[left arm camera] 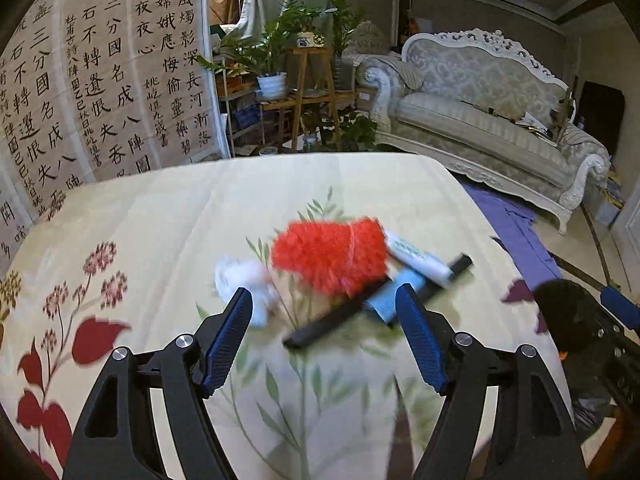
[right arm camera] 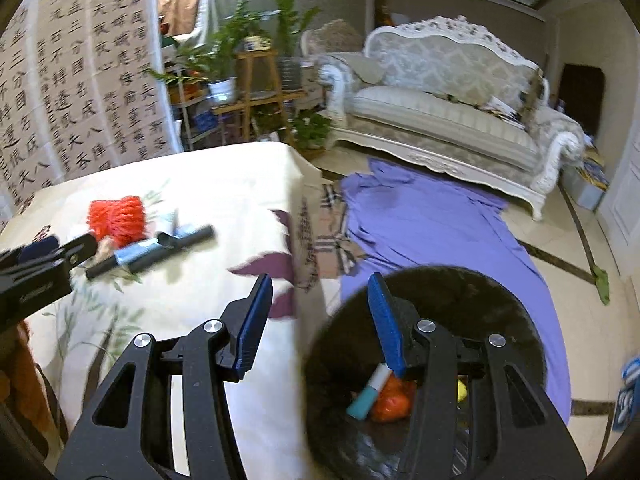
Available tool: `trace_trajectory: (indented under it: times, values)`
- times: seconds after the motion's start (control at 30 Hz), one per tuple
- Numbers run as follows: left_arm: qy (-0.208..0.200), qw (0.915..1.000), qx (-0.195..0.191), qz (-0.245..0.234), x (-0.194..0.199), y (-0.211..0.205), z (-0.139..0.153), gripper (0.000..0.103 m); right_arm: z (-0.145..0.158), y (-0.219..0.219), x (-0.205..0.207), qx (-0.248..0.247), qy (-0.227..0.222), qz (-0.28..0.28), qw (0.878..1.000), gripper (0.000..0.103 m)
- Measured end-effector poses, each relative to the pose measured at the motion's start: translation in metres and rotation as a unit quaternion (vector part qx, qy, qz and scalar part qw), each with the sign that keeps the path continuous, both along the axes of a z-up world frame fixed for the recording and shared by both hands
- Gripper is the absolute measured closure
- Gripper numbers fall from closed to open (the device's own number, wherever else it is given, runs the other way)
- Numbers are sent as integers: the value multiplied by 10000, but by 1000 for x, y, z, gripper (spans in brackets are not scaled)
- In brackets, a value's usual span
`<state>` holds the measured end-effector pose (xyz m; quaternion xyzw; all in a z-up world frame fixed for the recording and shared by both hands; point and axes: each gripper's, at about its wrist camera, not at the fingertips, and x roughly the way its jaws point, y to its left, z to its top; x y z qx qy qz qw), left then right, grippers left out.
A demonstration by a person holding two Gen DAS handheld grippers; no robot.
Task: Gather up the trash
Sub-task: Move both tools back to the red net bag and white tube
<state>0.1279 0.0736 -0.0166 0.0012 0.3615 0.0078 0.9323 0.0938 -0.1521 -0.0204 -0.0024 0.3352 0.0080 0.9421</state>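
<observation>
Trash pile on table point(left arm camera: 140, 208), on cream cloth with floral print: bright red-orange mesh netting bundle point(left arm camera: 330, 254) at centre, crumpled white tissue wad point(left arm camera: 240, 280) just left of it, white tube with green print point(left arm camera: 416, 258) at its right edge, long black flat strip point(left arm camera: 348, 312) lying diagonally in front, light blue packet point(left arm camera: 384, 298) touching strip. Same pile visible in right wrist view, far left on table.

Round black trash bin point(right arm camera: 500, 292) on floor beside table's right edge; inside, teal-and-white tube point(right arm camera: 366, 396), orange item point(right arm camera: 390, 400), small yellow item point(right arm camera: 462, 390).

Left gripper point(left arm camera: 324, 310) over table, aimed at pile, jaws spread wide, nothing between blue pads; tissue wad just beyond left fingertip, blue packet behind right fingertip. Contact not discernible owing to blur.

Right gripper point(right arm camera: 320, 300) straddling gap between table edge and bin rim, jaws parted, empty.

Purple fabric sheet point(right arm camera: 432, 224) spread on floor past bin; plaid cloth point(right arm camera: 332, 236) hanging at table edge.
</observation>
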Motion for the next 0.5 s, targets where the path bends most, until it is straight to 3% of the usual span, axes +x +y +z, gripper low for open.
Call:
trace_trajectory:
  times: [0.33,0.5]
  values:
    - [259,9994,-61,-200,37,3,-14,31,9,29,41,-35,-26,323,9995,54]
    - [92,9994,-8,-323,38,2,-14,37,9,42,54,-49,3,489,9988,54]
